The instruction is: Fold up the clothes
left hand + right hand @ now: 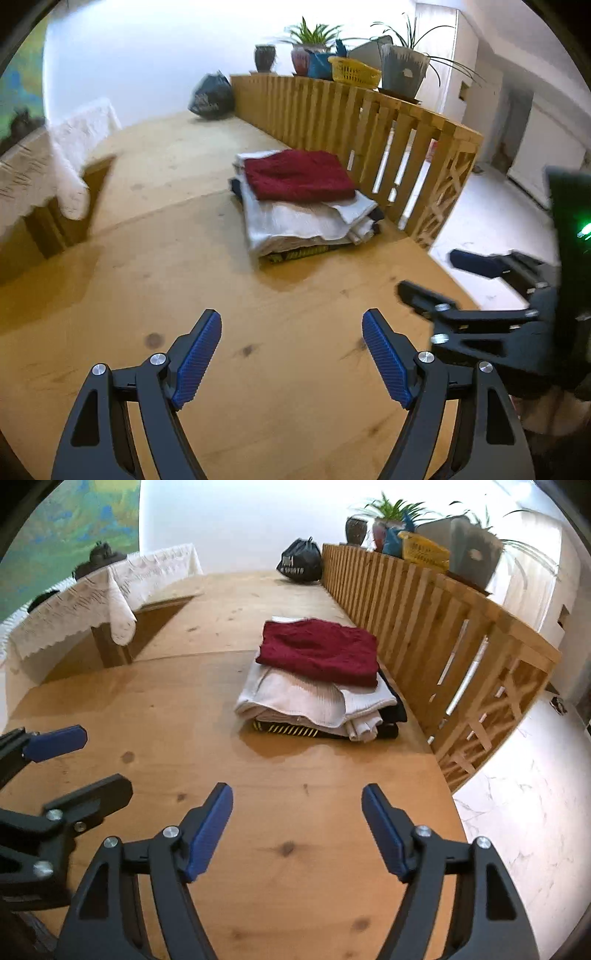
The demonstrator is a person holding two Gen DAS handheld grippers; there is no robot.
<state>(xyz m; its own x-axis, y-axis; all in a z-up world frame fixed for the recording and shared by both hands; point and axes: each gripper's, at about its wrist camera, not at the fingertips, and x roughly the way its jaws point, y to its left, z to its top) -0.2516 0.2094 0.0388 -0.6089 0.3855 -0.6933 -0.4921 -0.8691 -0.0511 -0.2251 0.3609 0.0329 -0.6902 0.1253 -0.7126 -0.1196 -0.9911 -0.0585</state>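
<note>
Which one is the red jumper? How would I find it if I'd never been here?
Find the big wooden table, then the slatted wooden railing along its far side. Beside that railing sits a stack of folded clothes. The dark red knitted piece lies on top; those beneath are pale cream or dark.

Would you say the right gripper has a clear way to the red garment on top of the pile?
Probably yes. The right gripper has its jaws open and empty, and only bare table lies between it and the red garment, which tops the pile uncovered.
</note>
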